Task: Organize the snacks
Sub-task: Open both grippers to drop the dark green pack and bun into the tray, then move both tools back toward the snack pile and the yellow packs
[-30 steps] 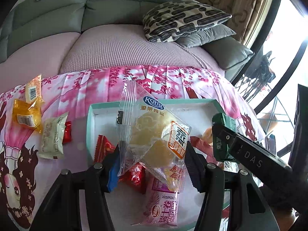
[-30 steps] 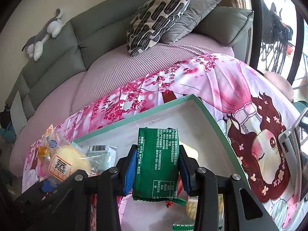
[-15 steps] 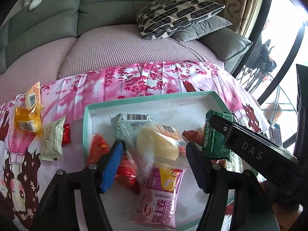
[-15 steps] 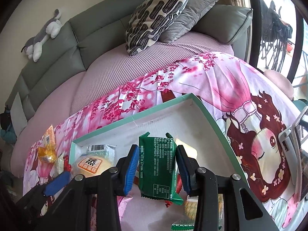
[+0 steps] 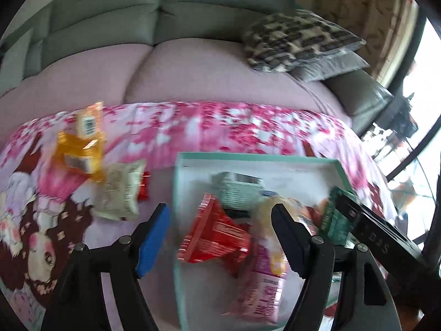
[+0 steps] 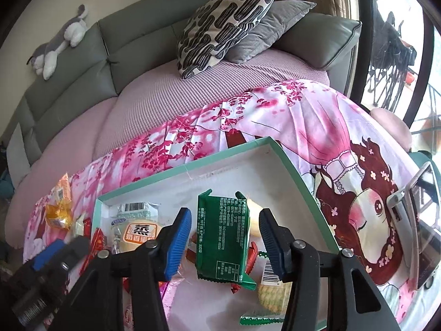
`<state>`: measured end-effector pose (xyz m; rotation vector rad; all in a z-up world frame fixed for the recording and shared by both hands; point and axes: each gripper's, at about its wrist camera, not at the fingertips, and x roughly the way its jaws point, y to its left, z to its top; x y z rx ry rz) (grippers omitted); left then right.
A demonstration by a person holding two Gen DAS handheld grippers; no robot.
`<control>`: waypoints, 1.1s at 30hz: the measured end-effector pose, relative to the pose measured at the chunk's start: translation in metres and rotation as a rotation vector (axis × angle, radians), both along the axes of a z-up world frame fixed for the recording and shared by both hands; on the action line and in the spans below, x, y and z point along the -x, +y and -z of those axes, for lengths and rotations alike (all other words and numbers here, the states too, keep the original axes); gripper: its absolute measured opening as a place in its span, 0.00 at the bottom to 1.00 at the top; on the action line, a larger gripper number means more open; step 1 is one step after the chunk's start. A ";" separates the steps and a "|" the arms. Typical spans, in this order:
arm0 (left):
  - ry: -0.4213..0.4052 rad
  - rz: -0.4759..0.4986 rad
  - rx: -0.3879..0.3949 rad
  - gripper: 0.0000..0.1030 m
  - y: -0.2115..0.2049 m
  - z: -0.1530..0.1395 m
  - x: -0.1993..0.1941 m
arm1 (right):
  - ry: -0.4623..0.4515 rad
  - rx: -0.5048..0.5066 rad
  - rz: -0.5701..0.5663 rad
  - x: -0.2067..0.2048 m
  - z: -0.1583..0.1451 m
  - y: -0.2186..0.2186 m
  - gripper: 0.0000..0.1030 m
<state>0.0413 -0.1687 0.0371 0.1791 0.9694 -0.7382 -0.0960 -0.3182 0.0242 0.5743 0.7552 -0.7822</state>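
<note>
A teal-rimmed white tray (image 5: pixel 248 155) (image 6: pixel 297 182) lies on the pink printed cloth and holds several snack packets. My left gripper (image 5: pixel 220 237) hangs over its left part, jaws opening, holding nothing, with a red packet (image 5: pixel 215 234) below the gap. The bun packet (image 6: pixel 137 230) (image 5: pixel 273 212) lies in the tray beside it. My right gripper (image 6: pixel 224 242) is over the tray's right part, jaws opening. The green packet (image 6: pixel 223 237) (image 5: pixel 333 220) stands between its blue pads (image 6: pixel 179 242) with a gap on each side. The left wrist view is blurred.
Left of the tray on the cloth lie orange packets (image 5: pixel 80 149), a cream packet (image 5: pixel 118 193) and a small red one (image 5: pixel 143 190). A phone on a stand (image 6: pixel 421 234) is at the right. Behind are a sofa with pillows (image 6: pixel 226 22) and a plush toy (image 6: pixel 58 41).
My left gripper let go of the bun packet, which dropped into the tray, then opened wider and swung left. My right gripper's pads came off the green packet.
</note>
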 end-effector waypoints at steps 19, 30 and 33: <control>0.028 -0.409 -0.087 0.87 0.087 0.023 -0.069 | 0.062 0.065 -0.073 -0.023 -0.010 0.026 0.86; -0.012 -0.465 -0.111 0.95 0.096 0.022 -0.073 | 0.117 0.116 -0.108 -0.037 -0.006 0.039 1.00; -0.014 -0.457 -0.108 0.95 0.095 0.021 -0.072 | 0.130 0.116 -0.112 -0.039 -0.004 0.040 1.00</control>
